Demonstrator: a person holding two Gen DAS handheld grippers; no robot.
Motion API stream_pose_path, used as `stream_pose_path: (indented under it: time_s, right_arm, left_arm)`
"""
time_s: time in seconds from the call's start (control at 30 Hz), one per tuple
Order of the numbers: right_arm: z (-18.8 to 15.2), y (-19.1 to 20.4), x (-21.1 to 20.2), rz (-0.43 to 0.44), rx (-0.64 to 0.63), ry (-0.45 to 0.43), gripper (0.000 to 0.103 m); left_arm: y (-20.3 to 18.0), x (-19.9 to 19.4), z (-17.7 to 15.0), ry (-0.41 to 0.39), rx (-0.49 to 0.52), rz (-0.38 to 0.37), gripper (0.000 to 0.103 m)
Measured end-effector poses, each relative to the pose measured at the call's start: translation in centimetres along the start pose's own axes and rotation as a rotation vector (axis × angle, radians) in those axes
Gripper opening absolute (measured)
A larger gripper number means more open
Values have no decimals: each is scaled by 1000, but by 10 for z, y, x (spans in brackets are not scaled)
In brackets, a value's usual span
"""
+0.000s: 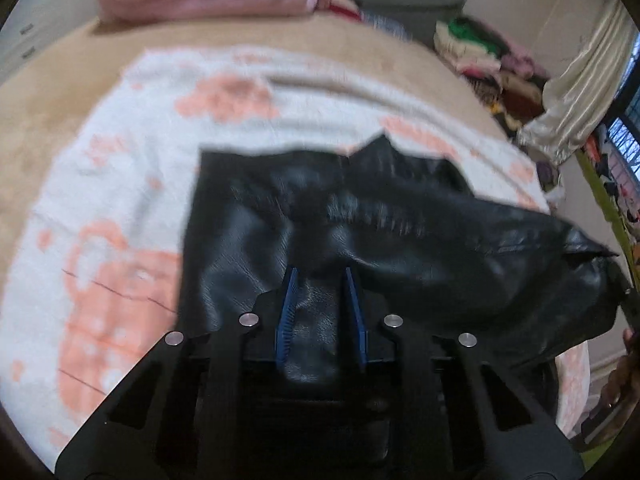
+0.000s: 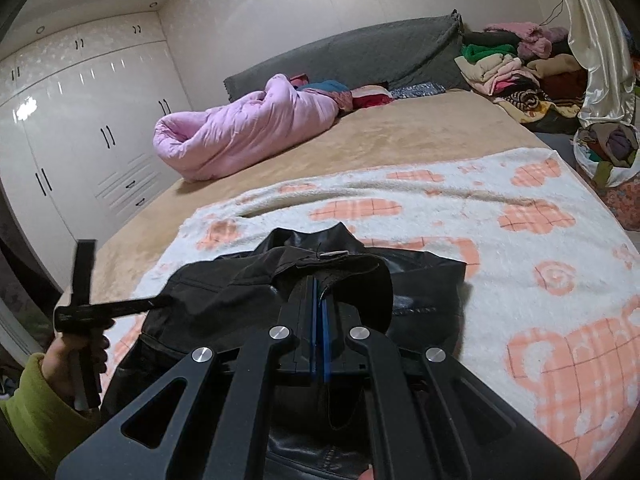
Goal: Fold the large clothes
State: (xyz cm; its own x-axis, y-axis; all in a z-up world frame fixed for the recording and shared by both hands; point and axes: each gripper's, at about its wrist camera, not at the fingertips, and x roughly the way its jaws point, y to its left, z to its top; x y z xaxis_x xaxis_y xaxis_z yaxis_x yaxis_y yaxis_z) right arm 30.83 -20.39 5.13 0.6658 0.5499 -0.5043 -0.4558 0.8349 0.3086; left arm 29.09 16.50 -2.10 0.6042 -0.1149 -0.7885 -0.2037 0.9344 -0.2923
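Motion blur smears the black leather jacket (image 1: 400,232) and the patterned blanket (image 1: 120,208) in the left wrist view.

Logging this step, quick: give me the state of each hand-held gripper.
Left hand-held gripper: open, fingers apart over the black leather jacket, gripping nothing.
Right hand-held gripper: closed, pinching a fold of the jacket.

No legible text, perhaps owing to blur.

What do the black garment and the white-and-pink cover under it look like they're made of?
Black jacket: looks like leather or faux leather, judging by its glossy sheen, fine grain and stiff creases. The part pinched by the right gripper looks matte, possibly lining. Blanket: fluffy fleece or plush, with a fuzzy nap.
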Motion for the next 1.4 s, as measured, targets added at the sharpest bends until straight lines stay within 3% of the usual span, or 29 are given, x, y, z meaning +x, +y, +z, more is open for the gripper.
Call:
stream_pose_path:
  time_s: [0.17,0.27,0.4,0.43,0.5,0.67,0.8,0.9,0.97,1.1,1.27,1.33,1.4]
  right_arm:
    - [-6,-5,11,-18,7,49,2]
    - [-11,-7,20,-74,-6,88,5]
    - [-12,-20,21,-131,47,102,23]
    - [-11,-23,18,-153,60,82,33]
    - [-8,-26,10,-189,72,29,37]
    - [-9,-5,29,-128,12,30,37]
    - [-23,20,74,-171,-129,153,36]
    - [-41,4,108,-222,-98,300,33]
    - [-50,-12,122,-199,-31,348,33]
    - [-53,-19,128,-181,-3,346,33]
    - [-44,-7,108,-134,-13,282,41]
    - [-34,5,92,-91,-31,241,50]
    - [-30,13,80,-74,-53,215,55]
  left_arm:
    - [-7,26,-15,40,58,58,16]
    - [-9,29,-19,34,87,75,16]
    - [-5,30,-17,36,81,59,16]
    - [-4,30,-17,34,80,56,16]
    - [-4,30,-17,28,77,49,16]
    - [-4,30,-17,23,85,53,16]
    - [-4,29,-17,21,86,52,16]
    - [-5,28,-18,18,91,53,16]
    - [-6,29,-17,17,93,52,16]
    - [-7,30,-19,11,96,58,16]
    - [-20,21,-18,-7,155,109,17]
    - [-23,11,-19,-15,149,81,31]
    - [-29,-1,-21,-41,161,75,36]
